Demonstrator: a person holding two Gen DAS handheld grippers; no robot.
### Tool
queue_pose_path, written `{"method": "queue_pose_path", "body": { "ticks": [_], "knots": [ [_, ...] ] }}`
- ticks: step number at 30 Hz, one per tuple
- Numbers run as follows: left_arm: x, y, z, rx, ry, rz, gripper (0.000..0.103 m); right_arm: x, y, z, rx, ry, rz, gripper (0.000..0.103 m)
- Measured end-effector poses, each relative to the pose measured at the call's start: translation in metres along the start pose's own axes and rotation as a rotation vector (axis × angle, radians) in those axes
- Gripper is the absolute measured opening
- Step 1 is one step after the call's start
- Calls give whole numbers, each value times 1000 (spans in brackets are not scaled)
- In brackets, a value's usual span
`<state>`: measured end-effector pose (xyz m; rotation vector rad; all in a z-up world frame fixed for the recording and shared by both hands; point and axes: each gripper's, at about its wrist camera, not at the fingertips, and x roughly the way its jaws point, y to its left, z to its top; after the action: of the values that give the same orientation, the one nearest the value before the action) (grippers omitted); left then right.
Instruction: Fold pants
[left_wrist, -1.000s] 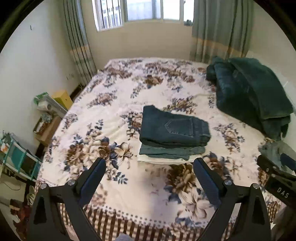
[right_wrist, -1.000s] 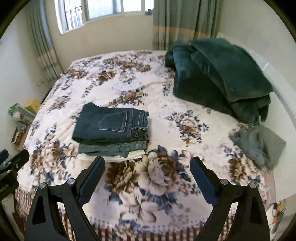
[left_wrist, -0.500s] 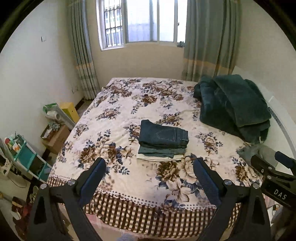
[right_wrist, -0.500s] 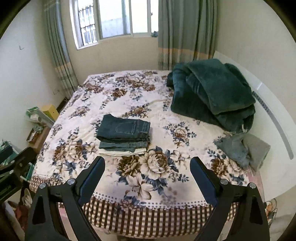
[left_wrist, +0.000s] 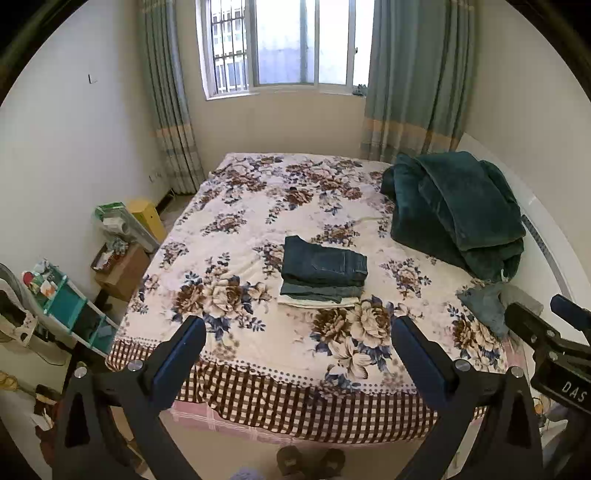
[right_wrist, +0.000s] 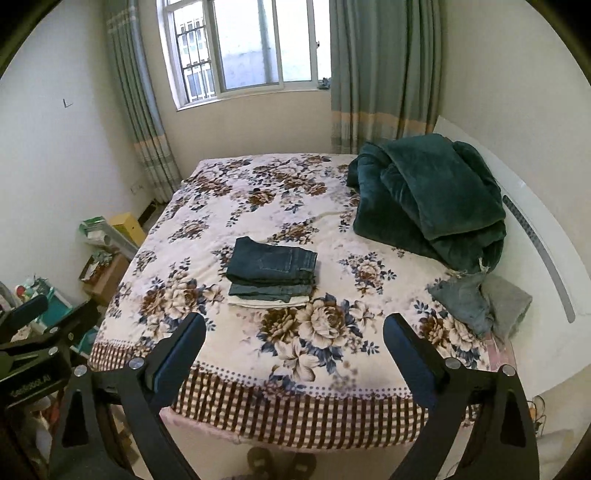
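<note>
Reading "DAS", right tool (left_wrist: 554, 354) label.

left gripper (left_wrist: 298, 350): my black frame, triangular cutouts, silver screws at finger bases
left fingers (left_wrist: 180, 360): dark blue flat pads on black arms
right gripper (right_wrist: 294, 349): same black build, silver screws
right fingers (right_wrist: 412, 356): dark blue pads
markings: white "DAS" on my right unit, seen from left cam
</note>
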<state>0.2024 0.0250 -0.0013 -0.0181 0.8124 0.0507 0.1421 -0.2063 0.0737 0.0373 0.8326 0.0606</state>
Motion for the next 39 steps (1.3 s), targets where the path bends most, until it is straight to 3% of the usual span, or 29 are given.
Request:
{"method": "queue_pose_path", "body": {
  "ticks": [10,39],
  "knots": [
    [-17,-1,-1,22,-30,7,103,-31,11,10,-20,8,-5,99],
    [-26,6,-11,-1,-48,36,103,-33,15,6,-22,5,-26,101]
  ]
}}
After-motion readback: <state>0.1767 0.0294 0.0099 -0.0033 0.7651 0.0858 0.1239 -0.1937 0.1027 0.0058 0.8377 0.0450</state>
